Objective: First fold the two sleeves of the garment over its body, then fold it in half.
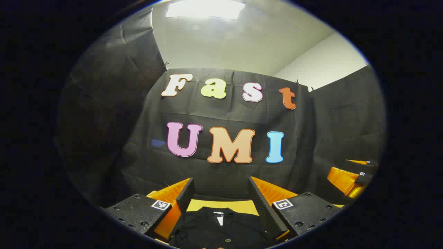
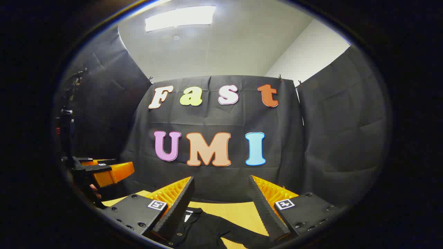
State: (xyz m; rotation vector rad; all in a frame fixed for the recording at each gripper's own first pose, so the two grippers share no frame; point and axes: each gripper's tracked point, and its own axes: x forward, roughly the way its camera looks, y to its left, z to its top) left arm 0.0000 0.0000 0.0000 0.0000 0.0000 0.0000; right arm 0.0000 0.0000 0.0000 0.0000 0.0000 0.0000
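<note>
A black collared garment (image 1: 221,228) lies flat on a yellow table (image 1: 242,206), collar towards the far wall. My left gripper (image 1: 220,180) is open, held above the near side of the garment with nothing between its fingers. In the right gripper view the garment (image 2: 202,226) lies low in the middle, and one sleeve (image 2: 242,238) stretches out to the right over the table (image 2: 238,211). My right gripper (image 2: 220,178) is also open and empty, above the garment's collar side. Each gripper appears in the other's view, farther off: the right gripper (image 1: 353,176) and the left gripper (image 2: 104,173).
Black cloth walls (image 1: 221,114) close the booth behind and on both sides of the table. A dark stand (image 2: 67,135) rises at the far left of the right gripper view. A ceiling light (image 2: 180,17) shines overhead.
</note>
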